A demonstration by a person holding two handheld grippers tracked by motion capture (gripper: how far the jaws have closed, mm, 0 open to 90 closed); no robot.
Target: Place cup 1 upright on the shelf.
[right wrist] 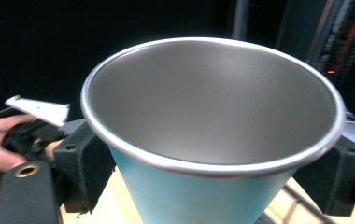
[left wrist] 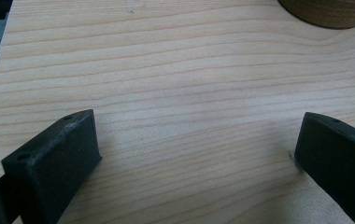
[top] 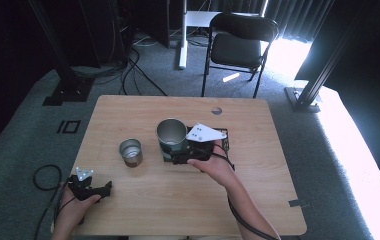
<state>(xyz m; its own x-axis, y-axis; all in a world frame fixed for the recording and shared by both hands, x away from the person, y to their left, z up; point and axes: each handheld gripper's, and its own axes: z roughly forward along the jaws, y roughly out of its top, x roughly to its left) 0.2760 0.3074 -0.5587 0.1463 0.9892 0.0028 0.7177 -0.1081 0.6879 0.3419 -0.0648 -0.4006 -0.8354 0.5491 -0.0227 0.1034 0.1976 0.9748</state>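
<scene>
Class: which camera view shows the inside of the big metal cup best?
The right gripper view: the cup is close, its bare inside open to the camera. The high view shows it small and steeply; the left gripper view shows table.

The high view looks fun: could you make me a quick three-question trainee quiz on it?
1. True or false: the right tongs grip the big metal cup.
2. What stands left of that cup? A) small metal cup B) spoon C) plate
3. Are the left tongs open or shut?

Key: 1 true. 2 A, the small metal cup on the table. 3 open, over bare wood.
</scene>
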